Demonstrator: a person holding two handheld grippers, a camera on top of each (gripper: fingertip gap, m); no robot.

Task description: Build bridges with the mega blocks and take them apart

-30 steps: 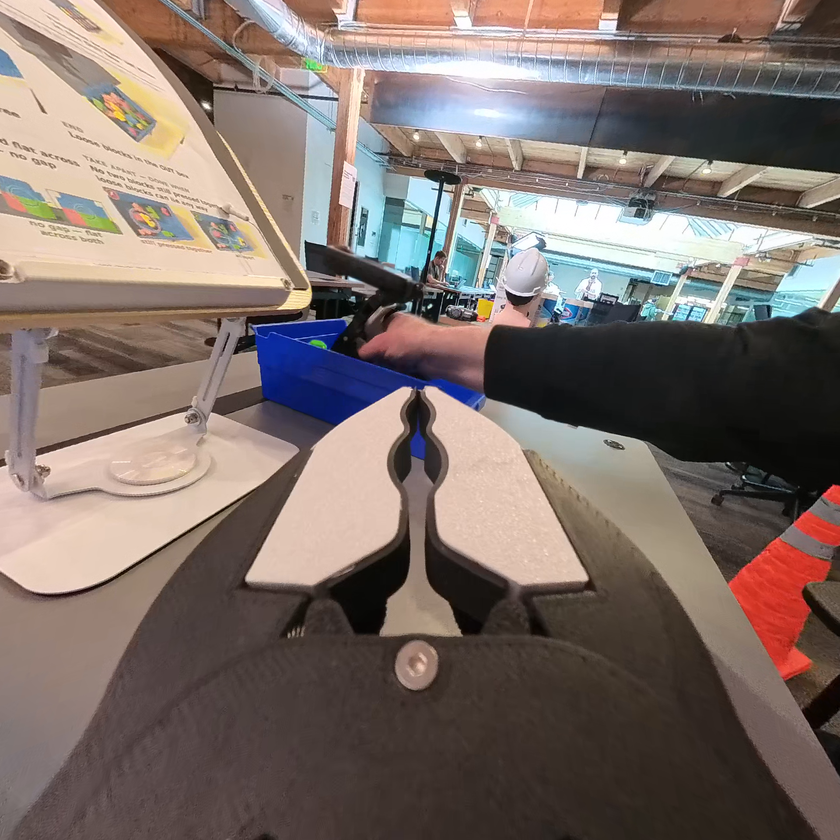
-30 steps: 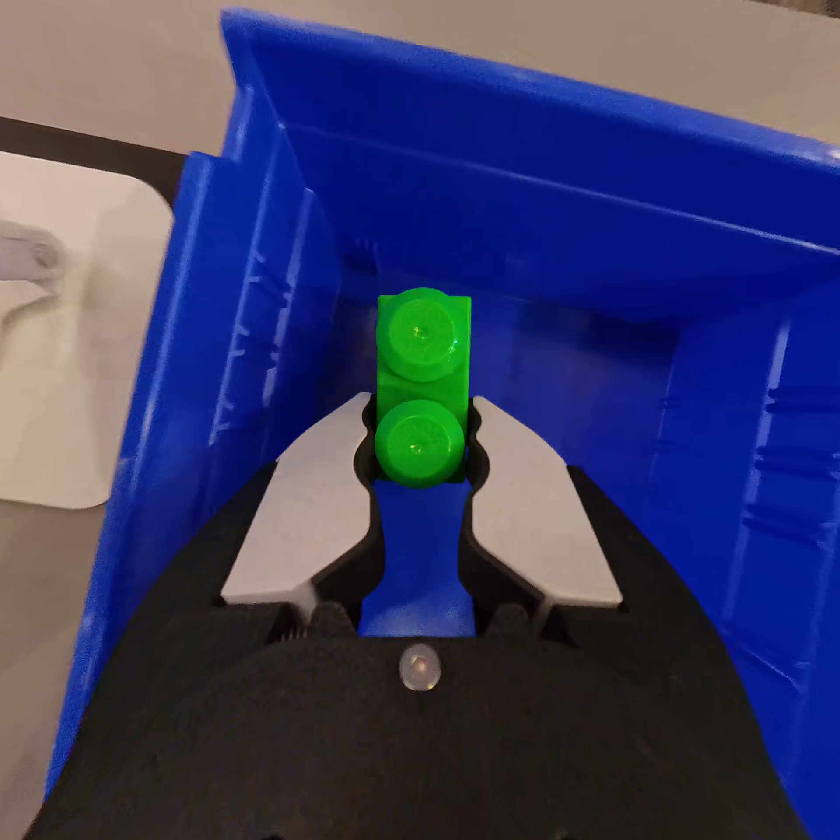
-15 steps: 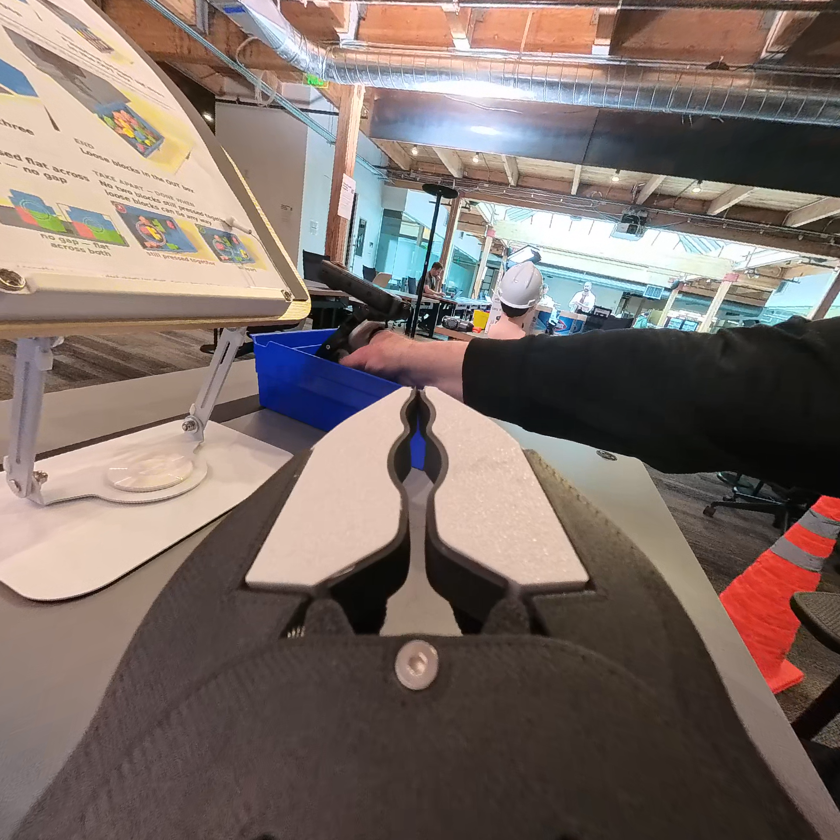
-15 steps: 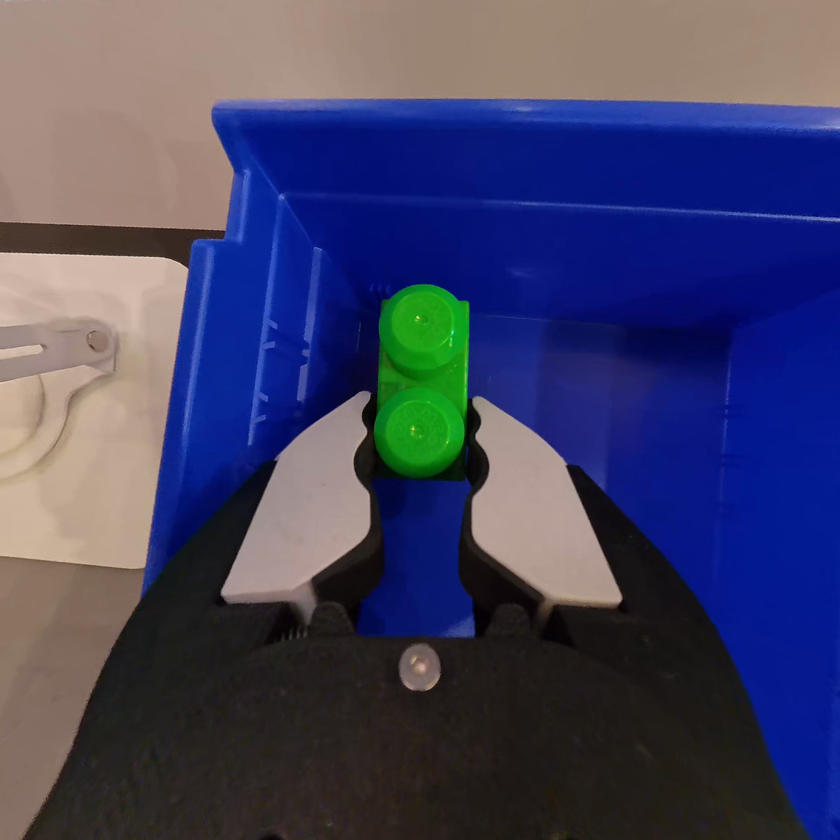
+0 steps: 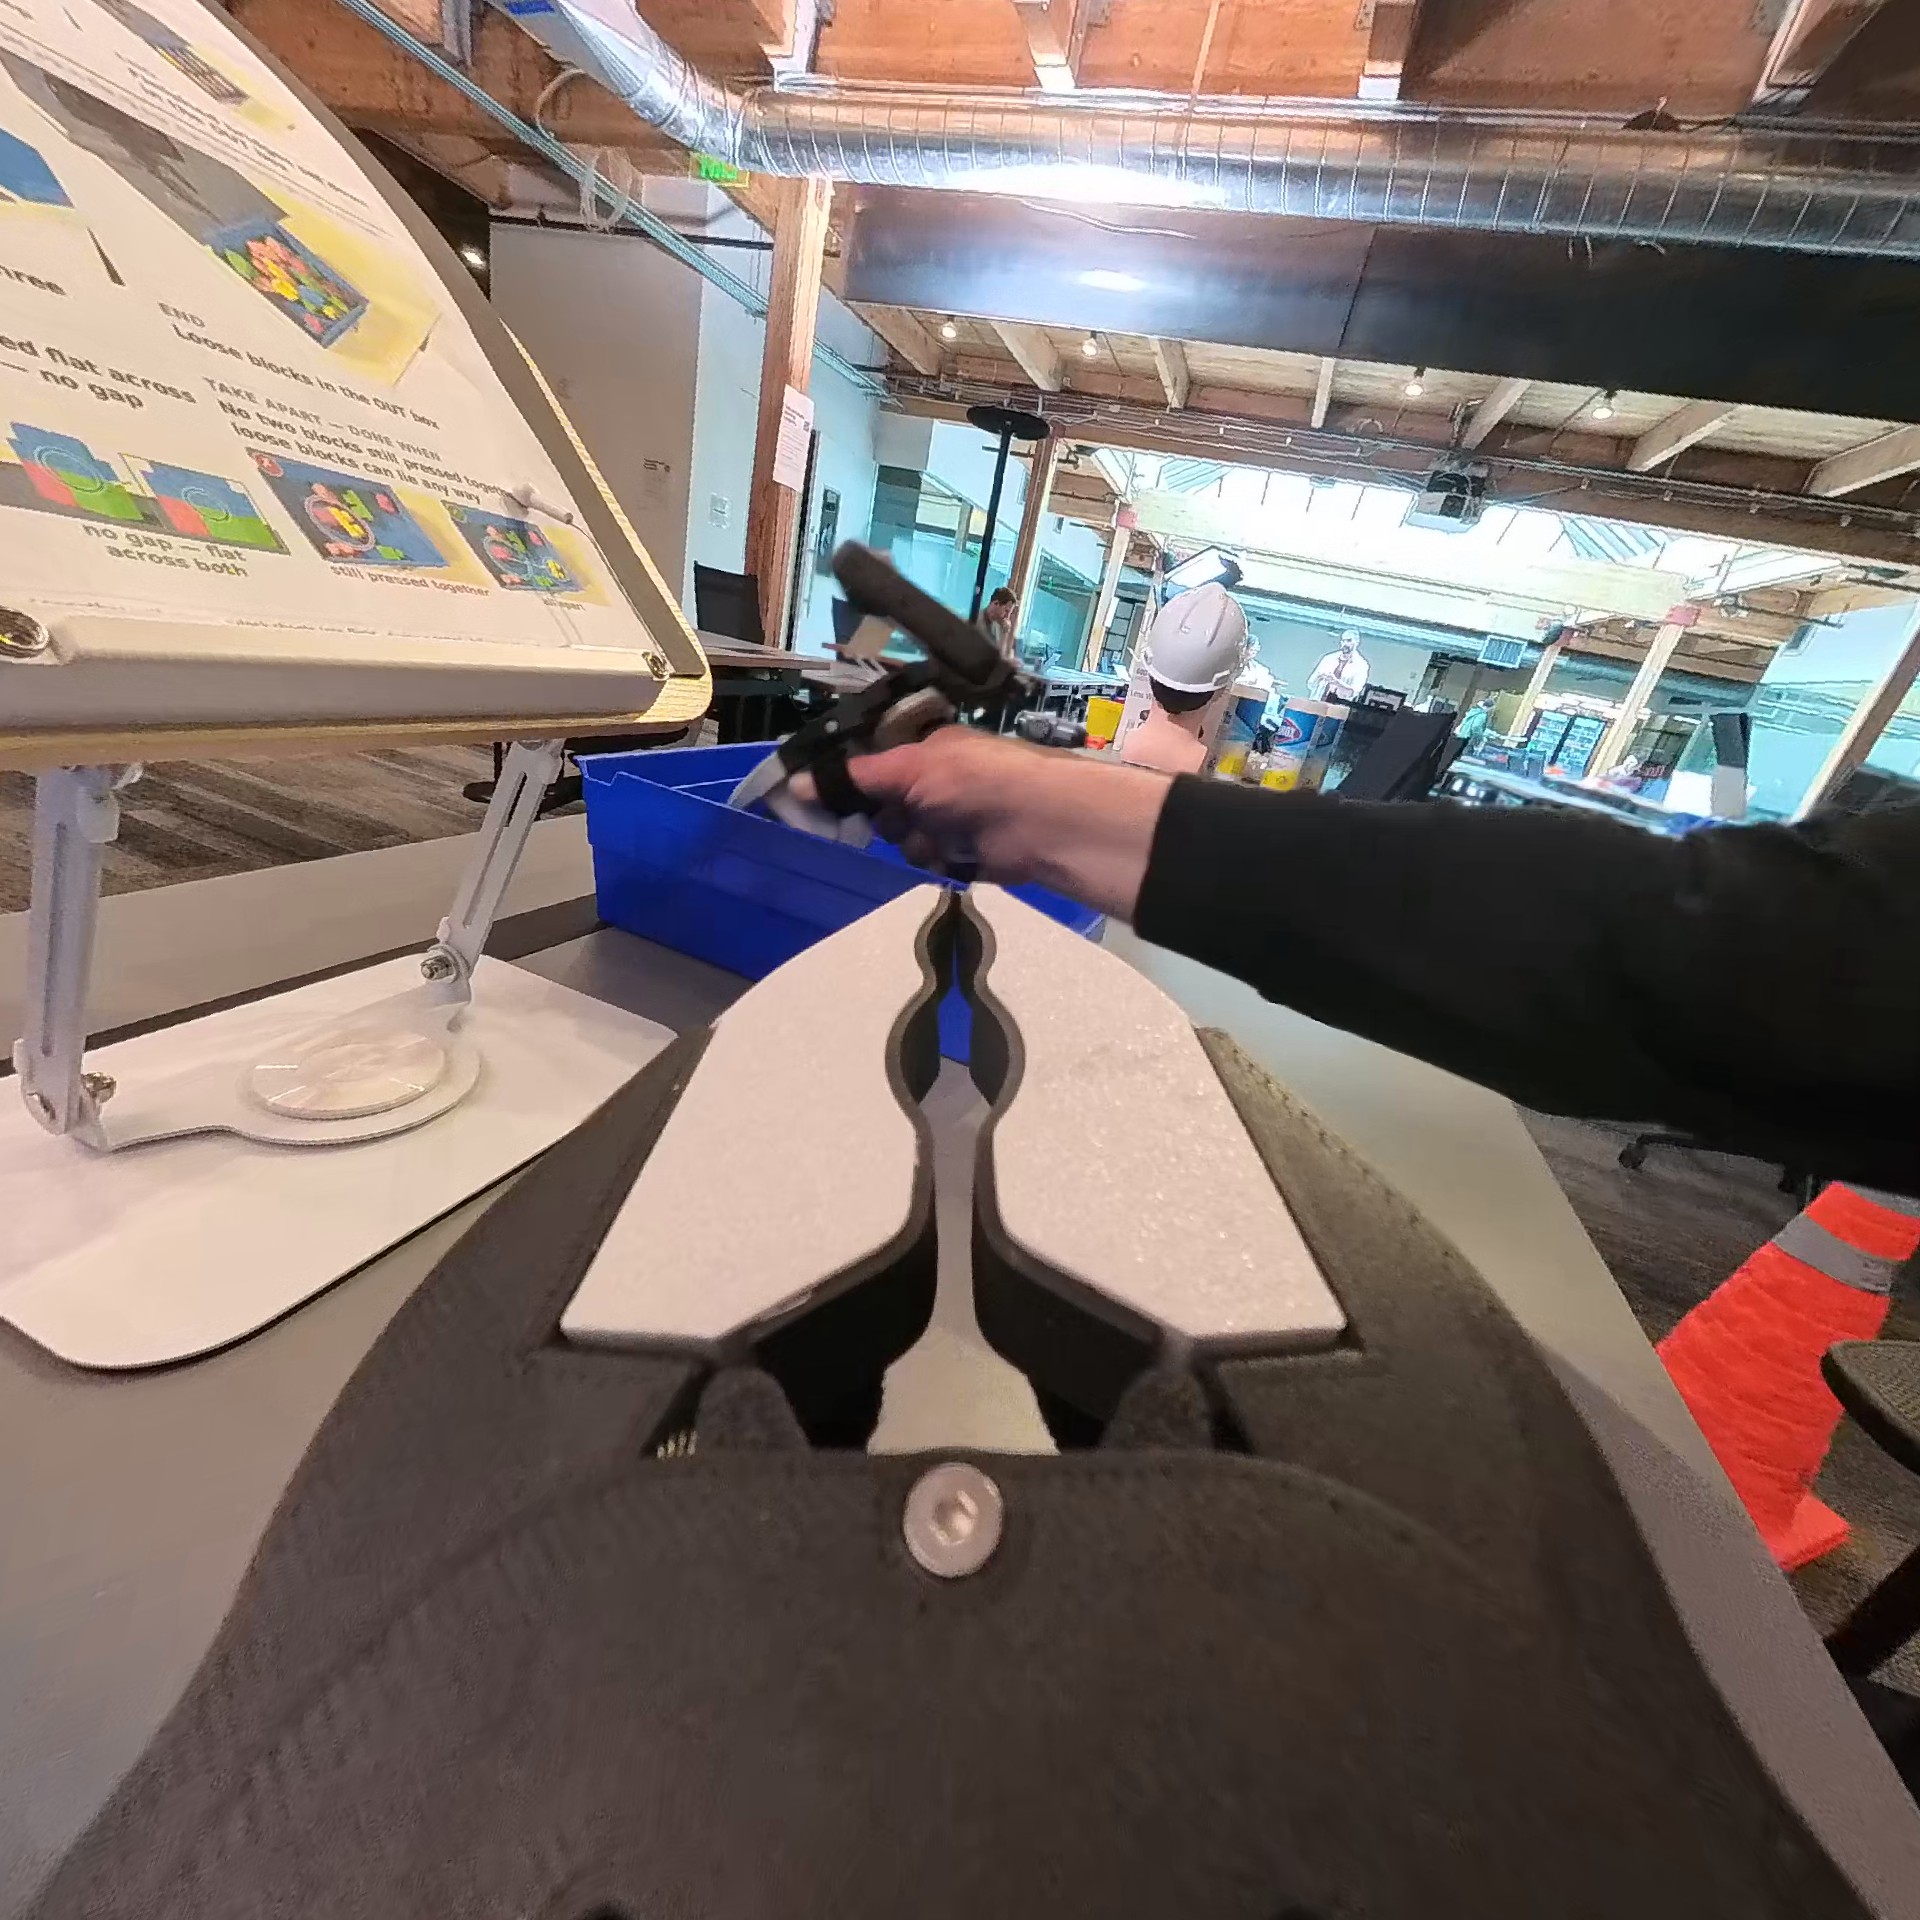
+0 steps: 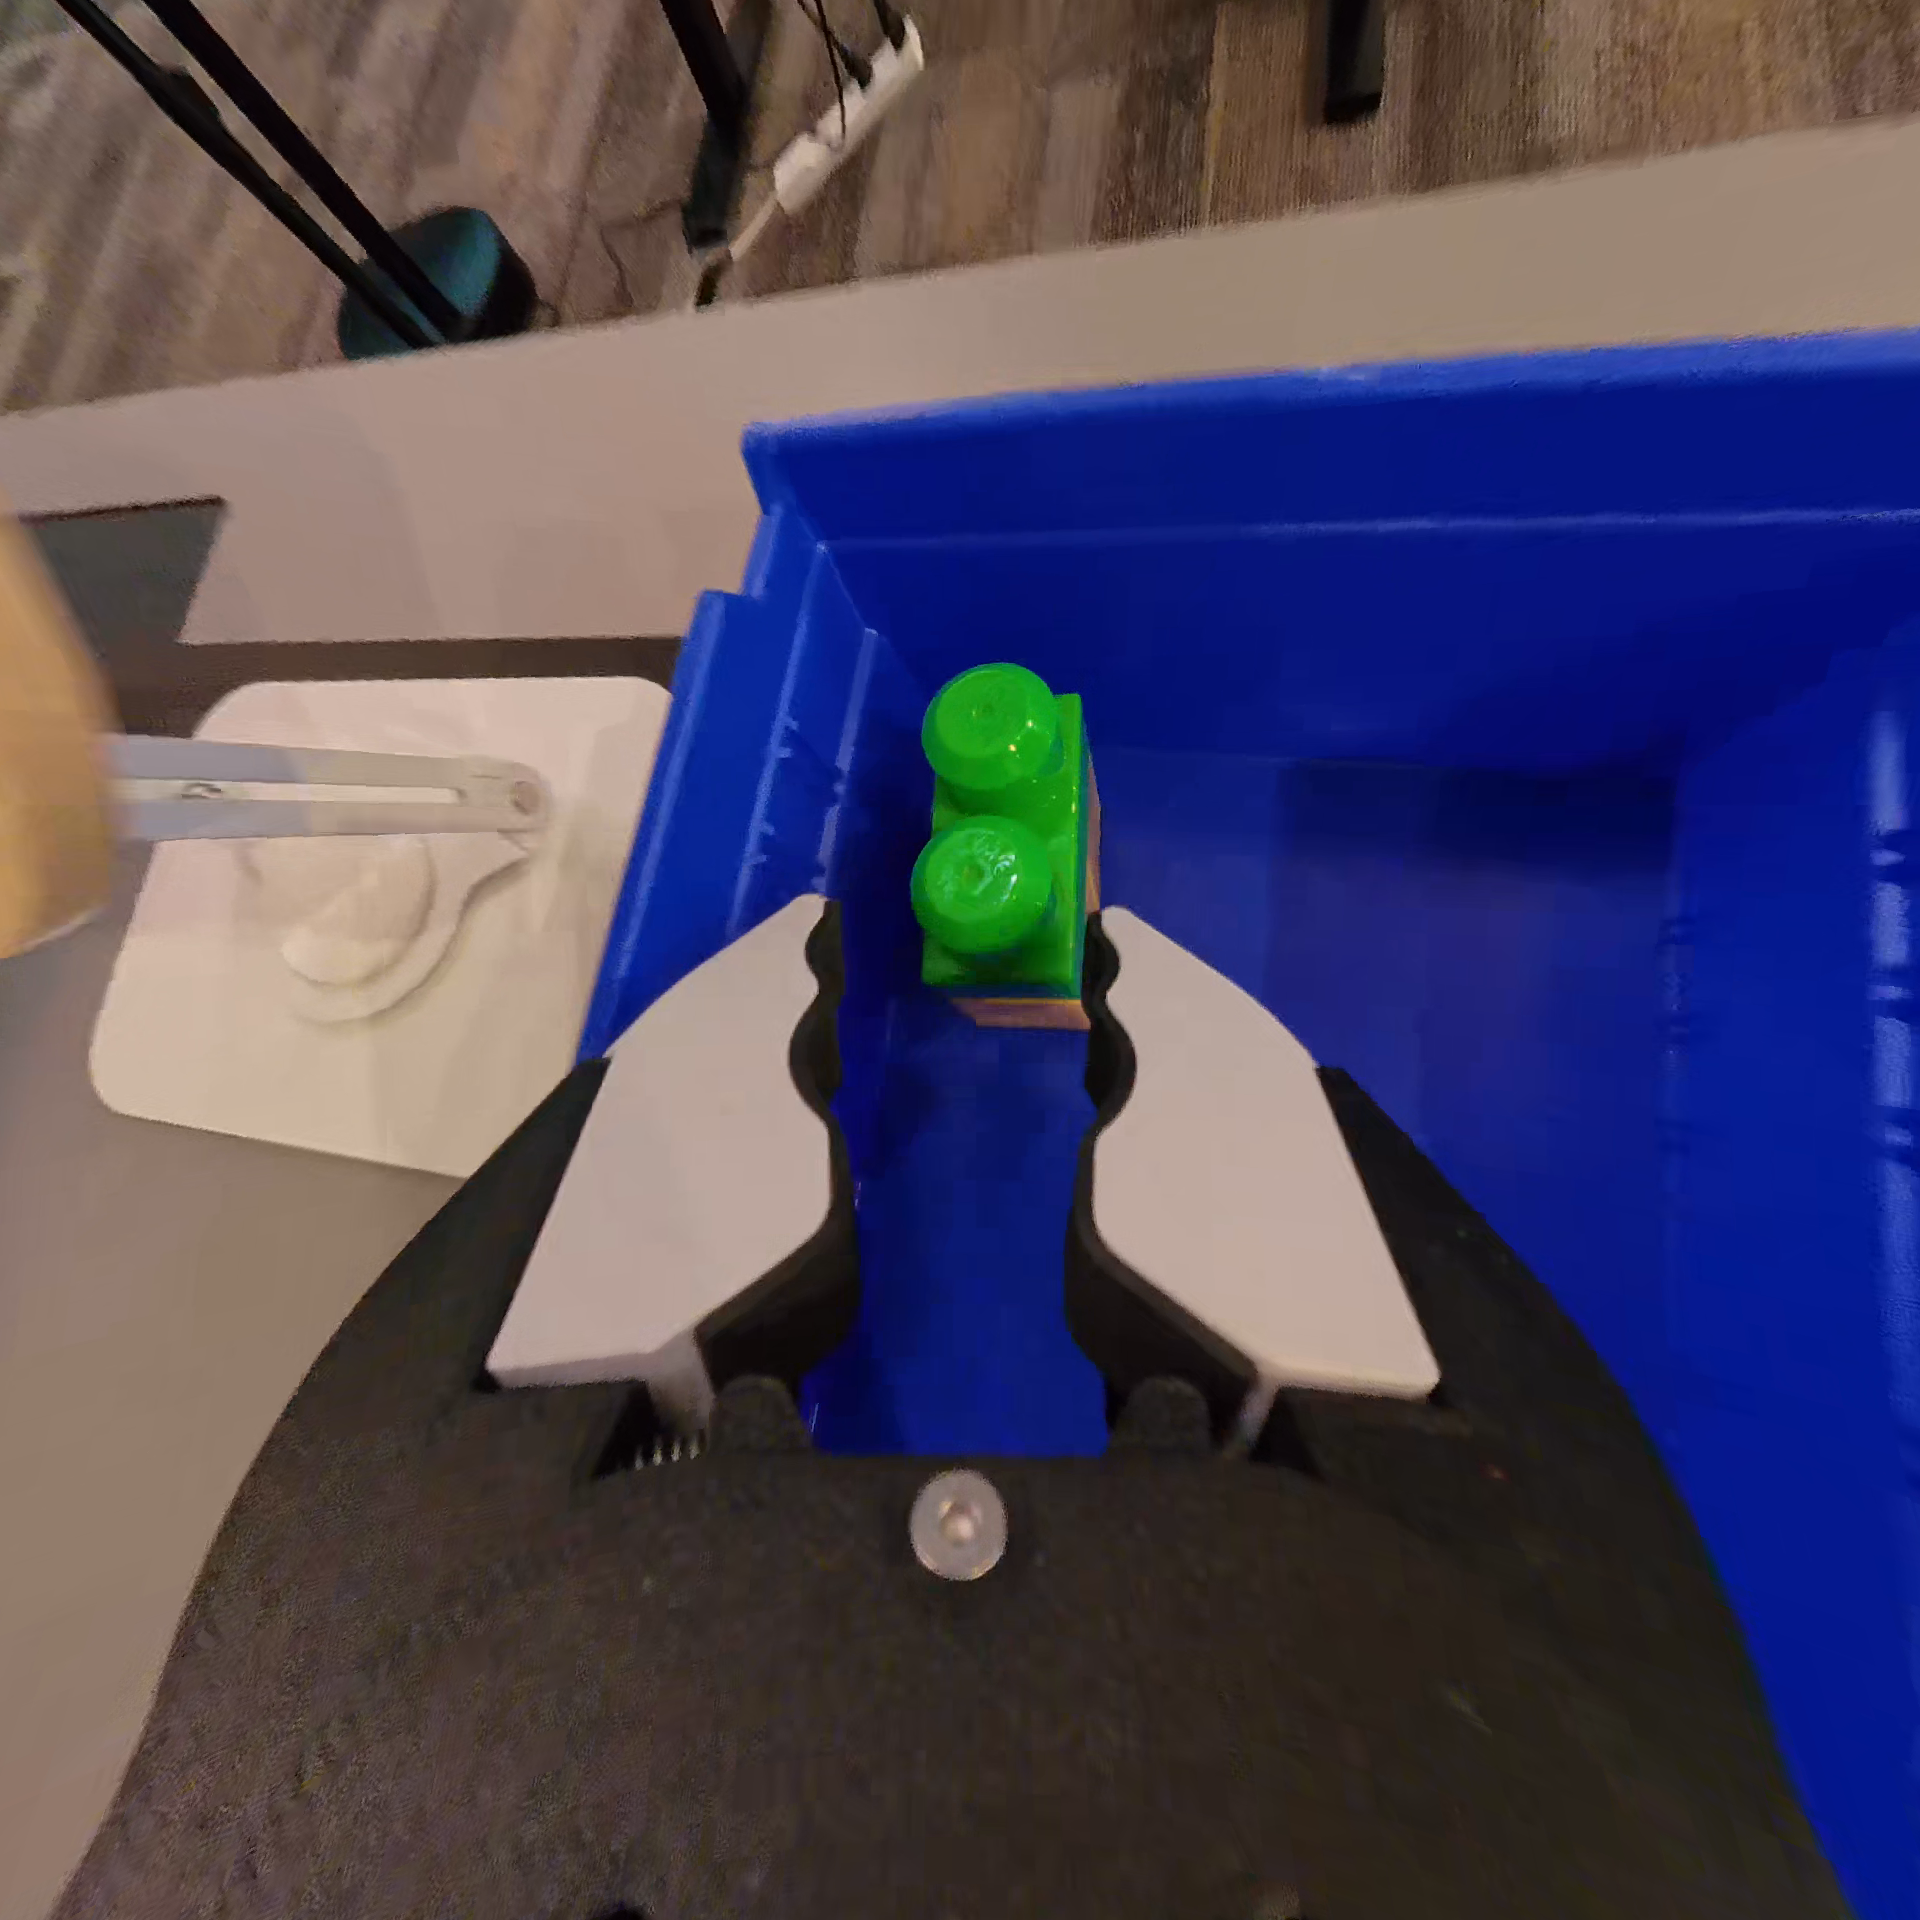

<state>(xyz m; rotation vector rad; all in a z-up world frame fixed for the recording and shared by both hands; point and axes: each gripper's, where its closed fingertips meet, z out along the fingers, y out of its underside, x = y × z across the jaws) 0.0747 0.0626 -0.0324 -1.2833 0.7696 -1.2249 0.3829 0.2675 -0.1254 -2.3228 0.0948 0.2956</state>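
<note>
Tongs on the right (image 6: 961,940) stood spread inside the blue bin (image 6: 1455,644), over its near-left corner. A green two-stud block (image 6: 997,831) sat on the bin floor between their tips, close against the right pad, with blue floor showing between it and the left pad; nothing was pinched. The left tongs (image 5: 954,914) were pressed together on nothing, hovering above the grey table (image 5: 1351,1049) and pointing toward the bin. Farther off in that view, a hand (image 5: 997,810) in a black sleeve held the right tongs down into the bin. Left of the bin stood a white stand (image 5: 260,1143) carrying an instruction board (image 5: 260,416), and an orange cone (image 5: 1787,1351) stood on the floor to the right.
</note>
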